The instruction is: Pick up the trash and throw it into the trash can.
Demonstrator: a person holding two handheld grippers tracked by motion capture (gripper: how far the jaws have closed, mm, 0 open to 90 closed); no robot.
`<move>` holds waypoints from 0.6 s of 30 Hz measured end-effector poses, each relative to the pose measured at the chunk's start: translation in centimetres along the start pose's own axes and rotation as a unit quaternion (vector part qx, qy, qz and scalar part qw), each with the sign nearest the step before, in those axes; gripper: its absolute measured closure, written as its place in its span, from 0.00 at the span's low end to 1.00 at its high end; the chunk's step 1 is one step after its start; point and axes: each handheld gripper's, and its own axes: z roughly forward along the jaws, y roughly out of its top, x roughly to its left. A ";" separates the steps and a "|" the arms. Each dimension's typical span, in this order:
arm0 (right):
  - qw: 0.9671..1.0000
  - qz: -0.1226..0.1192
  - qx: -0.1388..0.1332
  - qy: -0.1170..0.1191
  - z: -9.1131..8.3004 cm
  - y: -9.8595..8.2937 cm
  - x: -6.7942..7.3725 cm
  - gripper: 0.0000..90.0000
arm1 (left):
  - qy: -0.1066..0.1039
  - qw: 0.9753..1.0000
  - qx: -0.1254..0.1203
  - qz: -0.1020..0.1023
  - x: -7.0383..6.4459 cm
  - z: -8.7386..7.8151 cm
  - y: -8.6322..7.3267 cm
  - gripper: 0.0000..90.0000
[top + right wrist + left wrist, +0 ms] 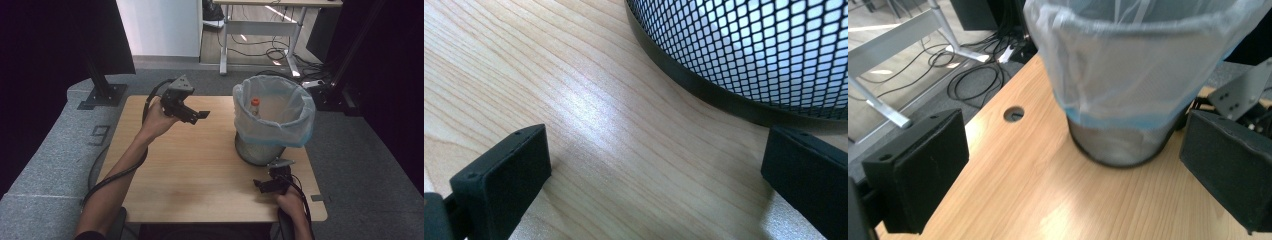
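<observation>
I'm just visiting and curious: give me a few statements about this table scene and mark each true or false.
1. A bottle sits inside the bin. True.
2. The bin lies tipped on its side. False: it stands upright on the table.
3. The left gripper is clamped on the bag. False: it is open, held in the air beside the bin, holding nothing.
4. The right gripper is open, low over the table near the bin's base. True.
5. A plastic bag lines the bin. True.
</observation>
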 end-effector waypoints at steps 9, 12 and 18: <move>1.000 0.000 0.000 0.001 0.0 0.0 0.0 0.00 | 0.014 1.000 0.005 -0.012 -0.3 -1.2 -4.9 0.00; 1.000 0.000 0.000 0.002 0.0 0.0 0.0 0.00 | 0.014 1.000 0.002 -0.023 -0.5 -1.5 -6.7 0.00; 1.000 0.000 0.000 0.001 0.0 0.0 0.0 0.00 | 0.018 0.999 0.002 -0.040 -1.1 -1.9 -10.2 0.00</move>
